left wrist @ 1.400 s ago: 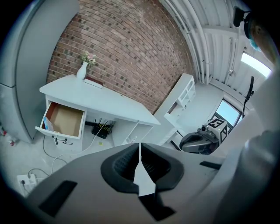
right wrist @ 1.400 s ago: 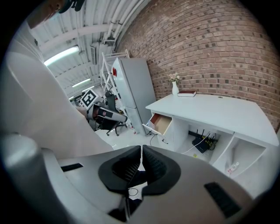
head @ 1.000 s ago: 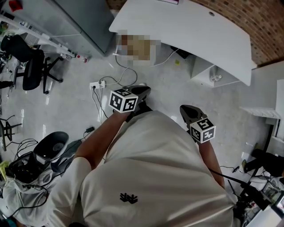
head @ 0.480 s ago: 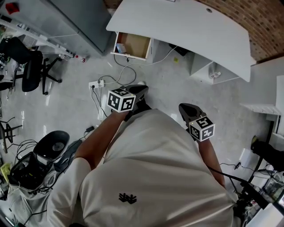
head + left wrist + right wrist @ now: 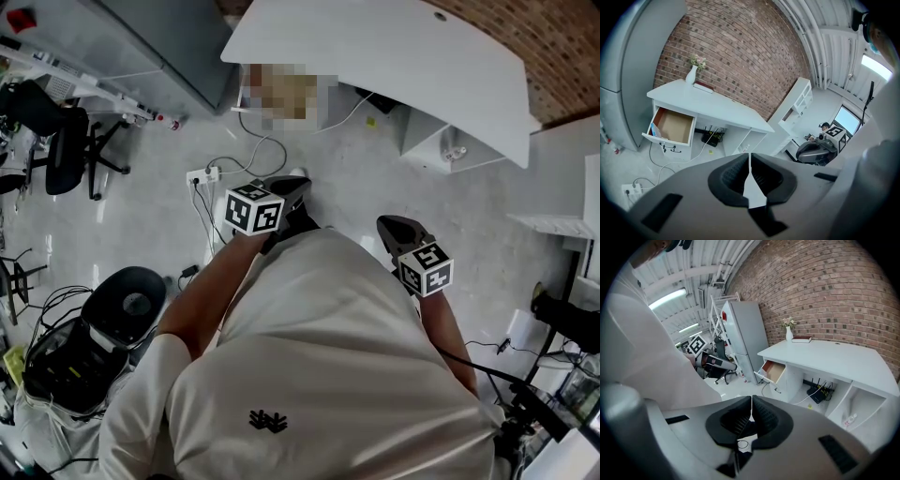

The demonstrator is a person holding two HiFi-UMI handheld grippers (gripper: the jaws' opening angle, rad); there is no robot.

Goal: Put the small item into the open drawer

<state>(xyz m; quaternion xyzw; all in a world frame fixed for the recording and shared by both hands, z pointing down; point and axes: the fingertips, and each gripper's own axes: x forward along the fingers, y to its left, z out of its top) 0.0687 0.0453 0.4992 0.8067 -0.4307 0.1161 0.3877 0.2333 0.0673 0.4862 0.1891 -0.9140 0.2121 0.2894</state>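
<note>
In the head view the drawer point(image 5: 672, 126) under the left end of the desk point(image 5: 394, 56) cannot be made out. The person's pale shirt point(image 5: 319, 375) hides most of the floor on the near side of the desk. No view shows the small item for certain. A blue-and-white scrap point(image 5: 655, 130) lies at the drawer's left end, too small to name. In the right gripper view, something dark and a thin ring show through the gap behind the jaw tips, too unclear to name.

The desk is white with a curved top. It stands against a brick wall point(image 5: 736, 51) on a pale grey floor point(image 5: 356, 178). Far to the left of the desk stands a black office chair point(image 5: 66, 141), and a tall grey cabinet point(image 5: 745, 333) rises just left of the desk. A power strip point(image 5: 204, 175) lies on the floor in front of the desk's left end. A white vase point(image 5: 692, 74) and a book point(image 5: 703, 86) sit on that end, and a black router point(image 5: 712, 137) sits under the desk's middle. A white shelf unit point(image 5: 797, 101) stands to the right of the desk.

The drawer is pulled out and open, brown inside. The left gripper point(image 5: 295, 185) hangs well short of the desk and points toward it, its jaws closed together with nothing between them. The right gripper point(image 5: 384, 225) hangs to its right, equally short of the desk, its jaw tips also together. The drawer is well apart from both.
</note>
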